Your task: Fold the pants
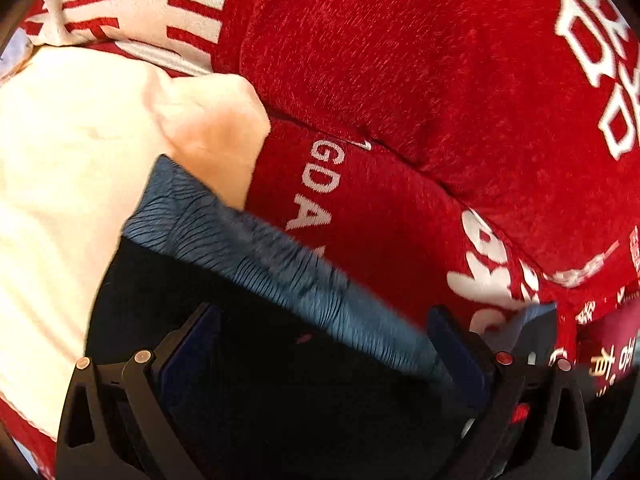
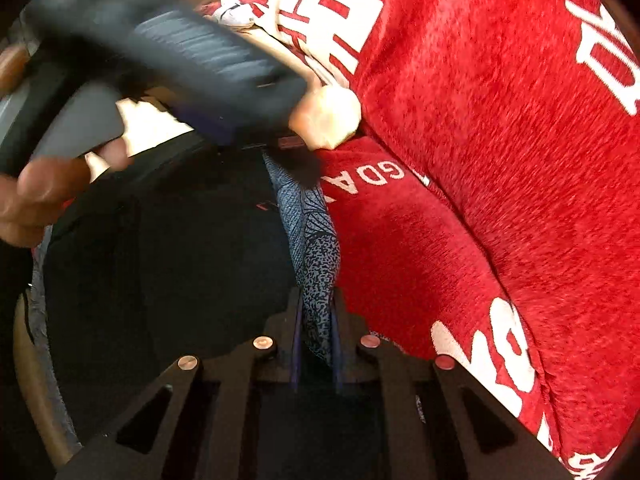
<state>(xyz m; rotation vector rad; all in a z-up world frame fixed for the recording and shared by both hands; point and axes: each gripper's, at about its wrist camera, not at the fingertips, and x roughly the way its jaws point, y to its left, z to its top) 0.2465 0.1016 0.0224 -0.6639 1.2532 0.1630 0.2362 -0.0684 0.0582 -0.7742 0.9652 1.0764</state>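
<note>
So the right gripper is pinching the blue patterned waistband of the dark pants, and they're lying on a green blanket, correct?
Not quite: the blanket is red with white lettering, not green, as the right wrist view shows. The rest holds: the right gripper is shut on the blue patterned waistband of the dark pants.

The left gripper (image 2: 168, 52) crosses the right wrist view's upper left as a blurred dark mass, its fingertips hidden; the pants (image 1: 248, 360) sink into shadow, seams unreadable, cut by the lower edge; white lettering on the red blanket (image 1: 440, 80) runs off the right edge.
</note>
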